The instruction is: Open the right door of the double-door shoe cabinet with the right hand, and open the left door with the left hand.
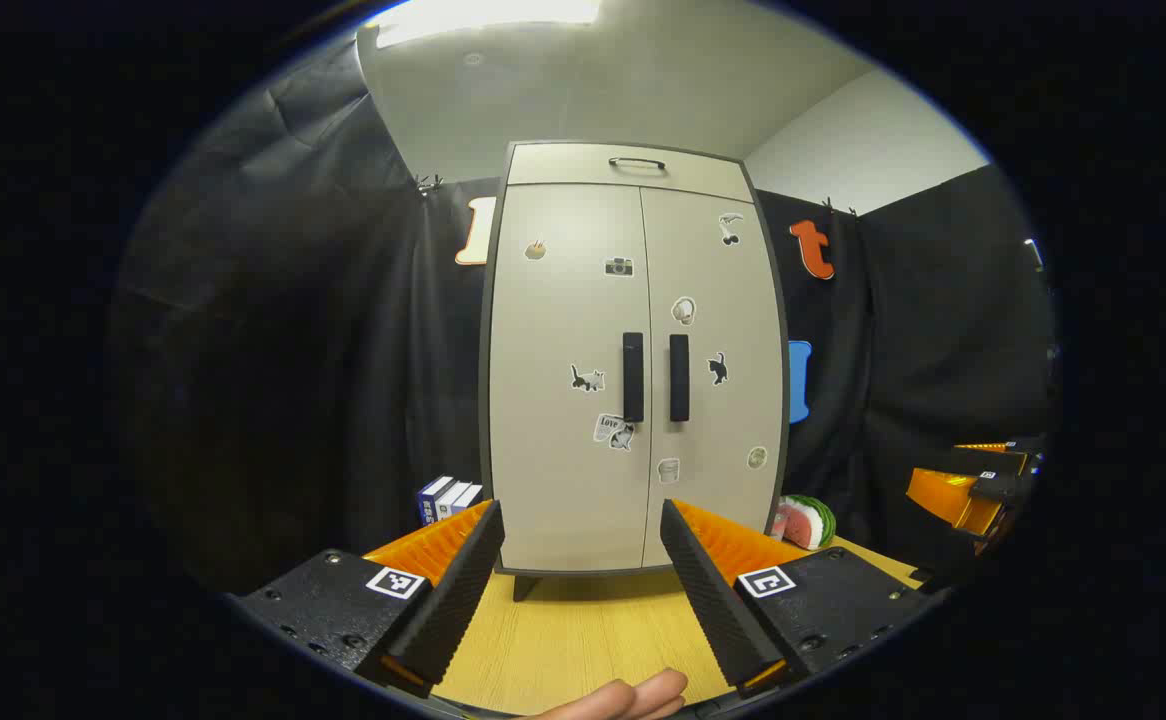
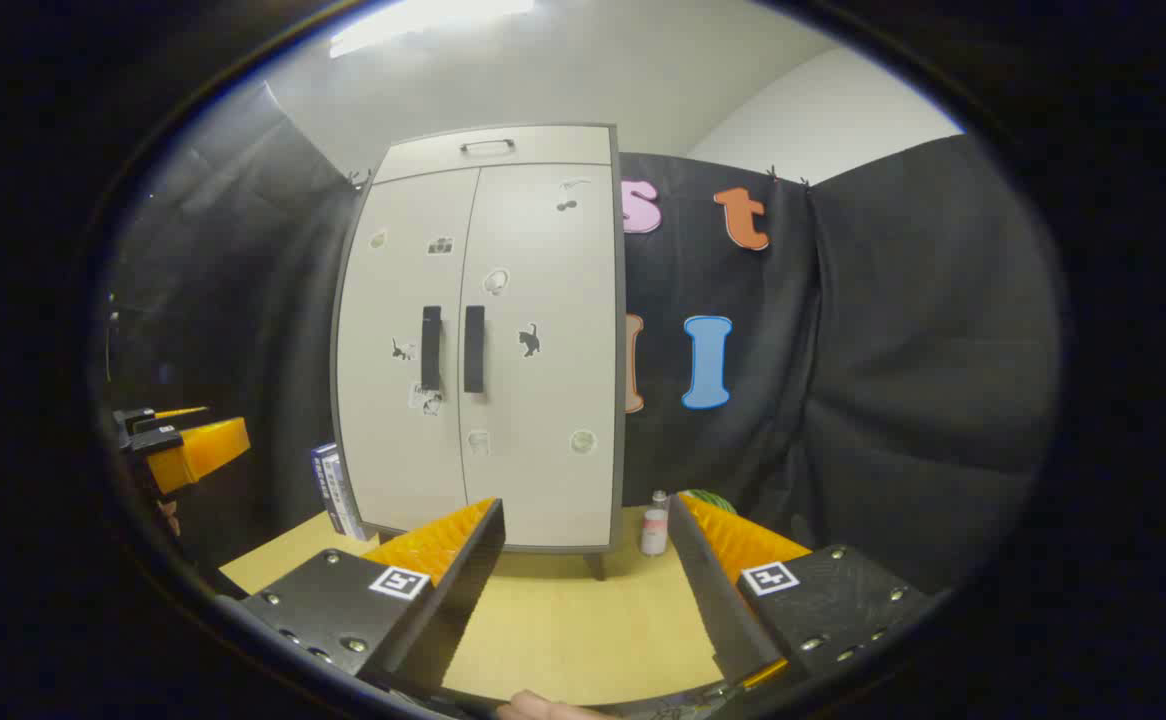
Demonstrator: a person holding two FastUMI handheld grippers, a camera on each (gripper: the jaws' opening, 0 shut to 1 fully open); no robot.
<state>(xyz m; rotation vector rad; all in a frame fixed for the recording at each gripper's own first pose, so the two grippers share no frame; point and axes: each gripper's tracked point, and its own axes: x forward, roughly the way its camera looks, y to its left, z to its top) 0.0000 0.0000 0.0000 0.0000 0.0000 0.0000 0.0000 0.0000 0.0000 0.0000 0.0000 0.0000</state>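
I saw the shoe cabinet (image 1: 633, 360) standing upright on the wooden table (image 1: 573, 640), at the far side, against the black cloth wall. Both doors were closed. The left door (image 1: 563, 380) and the right door (image 1: 713, 370) met in the middle, and the two dark vertical handles, the left handle (image 1: 633, 376) and the right handle (image 1: 679, 377), stood just beside each other on both sides of the gap. Small stickers were on both doors, and a shallow drawer with a thin handle (image 1: 637, 162) was at the top.

My left gripper (image 1: 581, 535) was in front of the cabinet, well apart from it, with its fingers wide apart and nothing between them. A fingertip of a hand (image 1: 633, 697) showed at the bottom of the left gripper view. In the same view the other gripper appeared at the far right edge.

In the right gripper view, my right gripper (image 2: 585, 530) was also spread wide and held nothing. The cabinet was to the left of its centre there, still far from the fingers.

Some books (image 1: 448, 497) stood near the cabinet's left side. A watermelon slice (image 1: 803, 520) lay near its right side, and a small bottle (image 2: 654, 528) stood beside the right front leg.
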